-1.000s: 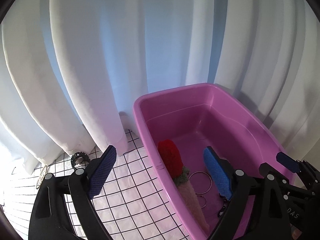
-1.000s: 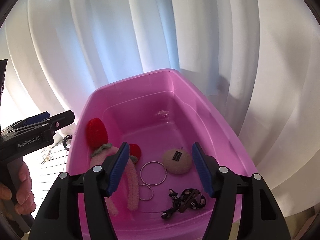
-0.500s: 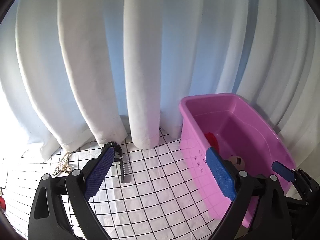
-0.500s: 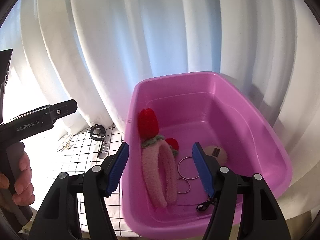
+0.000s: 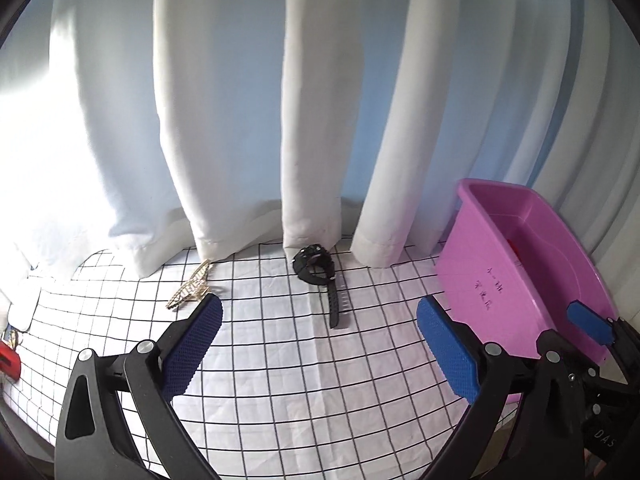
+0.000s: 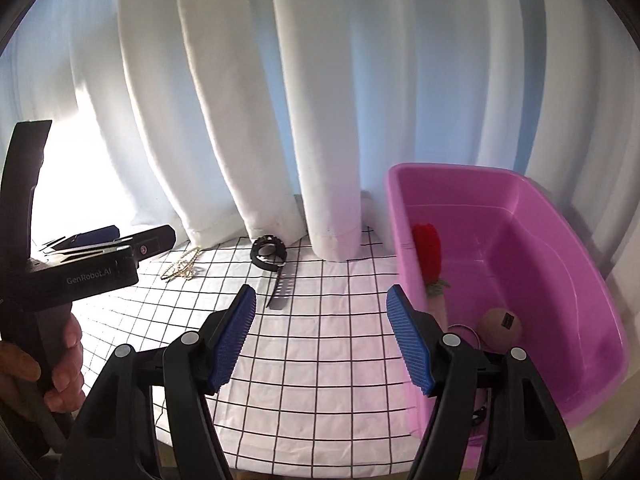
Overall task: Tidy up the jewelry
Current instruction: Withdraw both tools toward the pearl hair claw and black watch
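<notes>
Behind everything hangs the white curtain (image 5: pixel 312 120), its folds ending on the grid-patterned cloth (image 5: pixel 280 360) that covers the table. I take the pink tub (image 6: pixel 520 280) as my landmark: it stands at the right end of that cloth, its far end close against the curtain. Inside the tub, along its left wall, a fuzzy pink headband with a red knitted strawberry (image 6: pixel 427 250) leans; on the tub floor nearer me lie a round beige puff (image 6: pixel 501 325) and part of a thin metal ring (image 6: pixel 464 330), half hidden behind my right finger. My left gripper (image 5: pixel 318 344) hovers over the cloth to the left of the tub, its jaws opening wide, with only bare cloth showing between the blue pads. My right gripper (image 6: pixel 320 338) is just beside the tub's left wall, jaws apart and holding nothing, its right finger overlapping the tub's near corner from this angle. In the right wrist view a hand (image 6: pixel 40 376) grips the black handle of the left gripper, well left of the tub. The black wristwatch (image 5: pixel 316 268) lies on the cloth left of the tub, at the foot of the curtain, strap stretched toward me. Farther left of the tub, past the watch, sits a small gold chain piece (image 5: pixel 191 286). At the far left edge, farthest from the tub, a red object (image 5: pixel 8 362) shows only partly.
</notes>
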